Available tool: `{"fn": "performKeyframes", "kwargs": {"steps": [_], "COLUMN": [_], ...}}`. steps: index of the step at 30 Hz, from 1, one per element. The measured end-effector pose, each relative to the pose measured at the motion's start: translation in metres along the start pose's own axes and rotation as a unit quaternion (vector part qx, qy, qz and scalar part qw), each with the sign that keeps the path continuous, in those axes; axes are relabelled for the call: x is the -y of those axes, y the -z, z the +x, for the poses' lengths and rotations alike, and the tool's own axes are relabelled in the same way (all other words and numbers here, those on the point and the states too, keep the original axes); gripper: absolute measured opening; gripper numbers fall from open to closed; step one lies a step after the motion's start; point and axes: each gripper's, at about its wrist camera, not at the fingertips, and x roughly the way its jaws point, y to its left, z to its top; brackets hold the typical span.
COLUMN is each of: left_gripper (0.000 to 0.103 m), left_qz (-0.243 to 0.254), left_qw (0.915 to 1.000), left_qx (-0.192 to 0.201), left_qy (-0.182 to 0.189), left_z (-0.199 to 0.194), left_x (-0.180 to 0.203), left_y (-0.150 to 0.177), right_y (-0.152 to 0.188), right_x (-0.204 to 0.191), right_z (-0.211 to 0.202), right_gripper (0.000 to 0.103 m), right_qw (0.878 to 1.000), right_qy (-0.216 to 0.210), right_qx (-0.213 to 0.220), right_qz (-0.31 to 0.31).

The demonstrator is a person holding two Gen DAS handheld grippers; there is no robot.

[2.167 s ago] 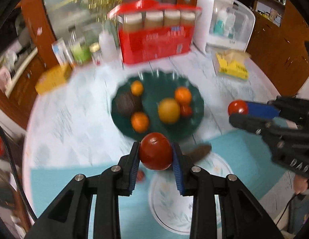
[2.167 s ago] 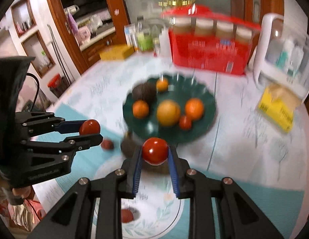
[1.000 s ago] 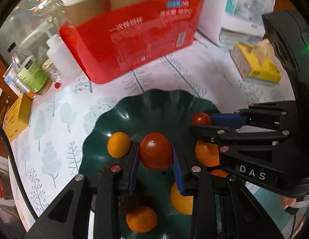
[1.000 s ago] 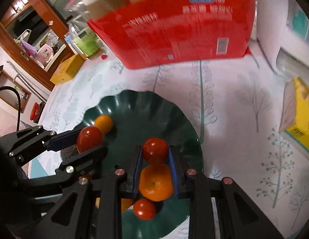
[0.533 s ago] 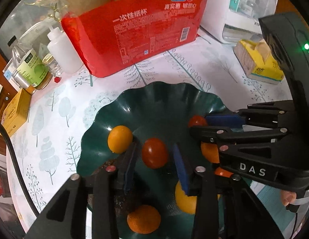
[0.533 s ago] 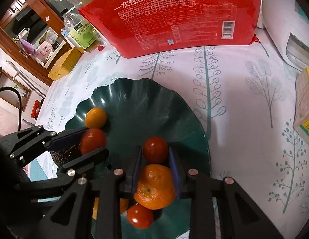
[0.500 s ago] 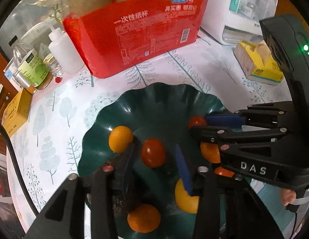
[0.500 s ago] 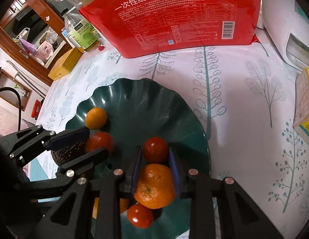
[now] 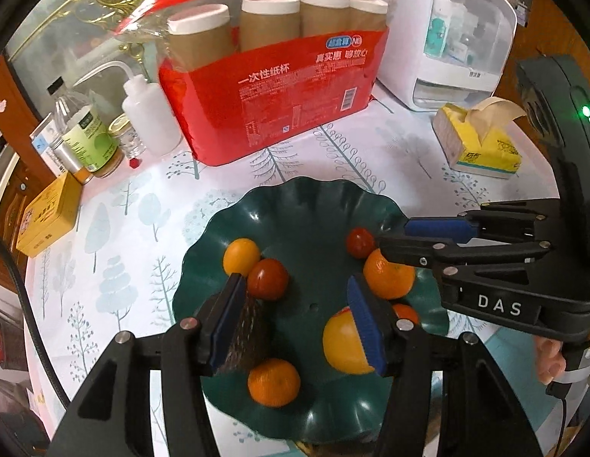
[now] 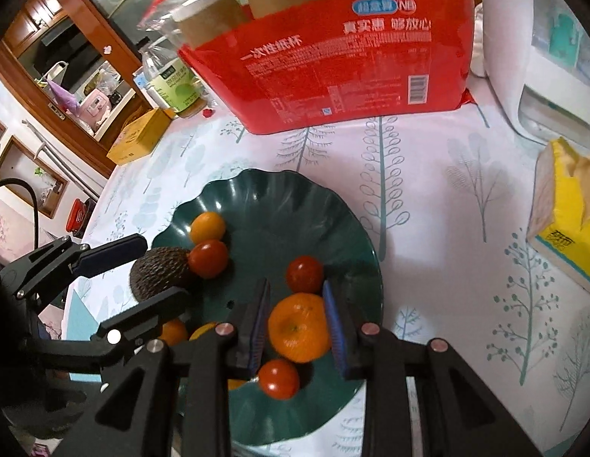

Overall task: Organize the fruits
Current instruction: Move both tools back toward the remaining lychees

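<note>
We hold both tools over a dark green plate [image 9: 295, 205] with a wavy, scalloped rim and a glossy surface, set on a desk [image 9: 371, 152] covered by a pale cloth printed with trees. Our left tool [image 9: 295, 304] has just been opening; its blue ribbed pads stand apart with nothing pressed between them, and the smooth red tomato [image 9: 267, 278] lies free on the plate just beyond its left pad, touching a small round yellow-orange fruit [image 9: 241, 256]. Under that pad sits a dark, rough-skinned avocado [image 10: 160, 272]. Our right tool [image 10: 297, 320] also has its pads parted: a dimpled orange tangerine [image 10: 298, 326] lies on the plate below the gap, while the smaller shiny tomato [image 10: 305, 274] rests free just past the tips. Another small tomato [image 10: 278, 378] lies nearer us between the tool's arms. In the left view we also see a large smooth yellow fruit [image 9: 340, 339] and a second tangerine [image 9: 274, 382] on the plate. Behind the plate stands a glossy red plastic pack of paper cups [image 9: 279, 87], and a yellow tissue box [image 9: 481, 141] lies off to the right.
</note>
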Motion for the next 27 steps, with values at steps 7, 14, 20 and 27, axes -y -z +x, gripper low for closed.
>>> {"fn": "performKeyframes", "kwargs": {"steps": [7, 14, 20, 27], "left_gripper": [0.054, 0.054, 0.056, 0.059], "left_qz": [-0.01, -0.023, -0.058, -0.076], "left_qw": [0.9999, 0.9995, 0.9974, 0.9948], "left_qx": [0.01, 0.023, 0.043, 0.067], "left_qy": [0.0, -0.004, 0.003, -0.012], "left_z": [-0.032, -0.077, -0.124, -0.165], "left_x": [-0.002, -0.007, -0.017, -0.019], "left_y": [0.018, 0.042, 0.064, 0.104], "right_y": [0.018, 0.038, 0.065, 0.113], "right_x": [-0.014, -0.03, -0.055, -0.084], "right_z": [-0.024, -0.057, -0.101, -0.142], "right_gripper": [0.029, 0.029, 0.029, 0.029], "right_qw": [1.0, 1.0, 0.998, 0.994], "right_qy": [0.004, -0.001, -0.015, -0.02], "right_qx": [0.008, 0.019, 0.037, 0.049], "right_qz": [-0.013, -0.022, -0.05, -0.096]}}
